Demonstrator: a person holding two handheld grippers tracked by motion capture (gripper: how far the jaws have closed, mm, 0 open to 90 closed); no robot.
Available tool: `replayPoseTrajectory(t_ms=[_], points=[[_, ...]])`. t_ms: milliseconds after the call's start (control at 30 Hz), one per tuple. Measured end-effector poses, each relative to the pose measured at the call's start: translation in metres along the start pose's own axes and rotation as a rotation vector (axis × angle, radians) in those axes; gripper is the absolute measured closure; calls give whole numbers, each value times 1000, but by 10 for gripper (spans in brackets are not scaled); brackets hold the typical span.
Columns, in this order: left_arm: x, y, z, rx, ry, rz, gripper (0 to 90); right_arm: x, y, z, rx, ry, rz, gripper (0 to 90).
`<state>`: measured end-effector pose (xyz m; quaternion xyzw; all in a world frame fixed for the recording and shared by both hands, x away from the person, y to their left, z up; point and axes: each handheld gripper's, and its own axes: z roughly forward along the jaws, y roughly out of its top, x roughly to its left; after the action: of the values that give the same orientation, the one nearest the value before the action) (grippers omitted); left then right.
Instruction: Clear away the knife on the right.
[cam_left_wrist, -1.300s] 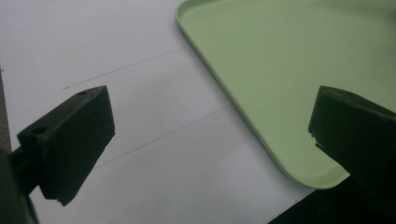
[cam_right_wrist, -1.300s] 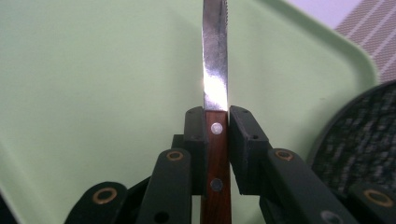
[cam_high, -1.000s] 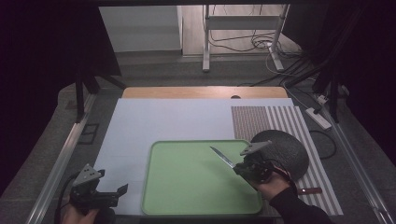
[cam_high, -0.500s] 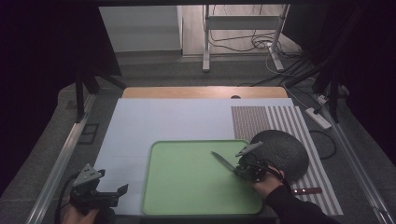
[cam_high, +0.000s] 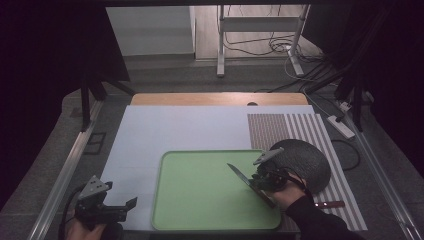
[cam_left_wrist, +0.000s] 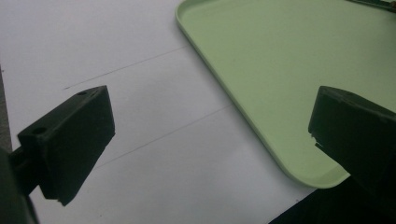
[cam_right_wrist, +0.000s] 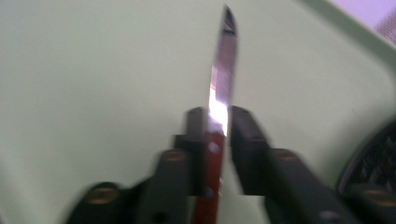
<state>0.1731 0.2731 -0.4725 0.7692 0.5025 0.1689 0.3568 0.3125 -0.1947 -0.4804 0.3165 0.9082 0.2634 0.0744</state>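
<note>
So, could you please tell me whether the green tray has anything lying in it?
Empty: the green tray is bare; the knife is held above it.

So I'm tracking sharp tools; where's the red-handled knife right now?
In the high view the red-handled steel knife sits clamped in the right tongs, over the green plastic tray's right side, beside the dark round woven mat.
</note>
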Motion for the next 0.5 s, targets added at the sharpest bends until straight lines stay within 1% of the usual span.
replayPoseTrajectory(t_ms=[67, 100, 200, 300, 333, 400, 433, 500], points=[[0, 0, 0, 0, 0, -1, 11, 1, 6, 1, -7, 55, -16, 895], [0, 0, 0, 0, 0, -2, 11, 2, 9, 4, 3, 69, -29, 895], [0, 0, 0, 0, 1, -1, 11, 9, 16, 20, 54, 78, -74, 895], [0, 0, 0, -1, 1, -1, 11, 11, 17, 34, 108, 64, -111, 895], [0, 0, 0, -1, 1, -2, 11, 10, 16, 36, 117, 64, -111, 895], [0, 0, 0, -1, 1, -1, 11, 6, 13, 35, 127, 59, -96, 895], [0, 0, 0, 0, 1, 1, 11, 3, 12, 34, 123, 61, -82, 895], [-1, 0, 0, 0, 1, 4, 11, -3, 10, 31, 123, 51, -67, 895]])
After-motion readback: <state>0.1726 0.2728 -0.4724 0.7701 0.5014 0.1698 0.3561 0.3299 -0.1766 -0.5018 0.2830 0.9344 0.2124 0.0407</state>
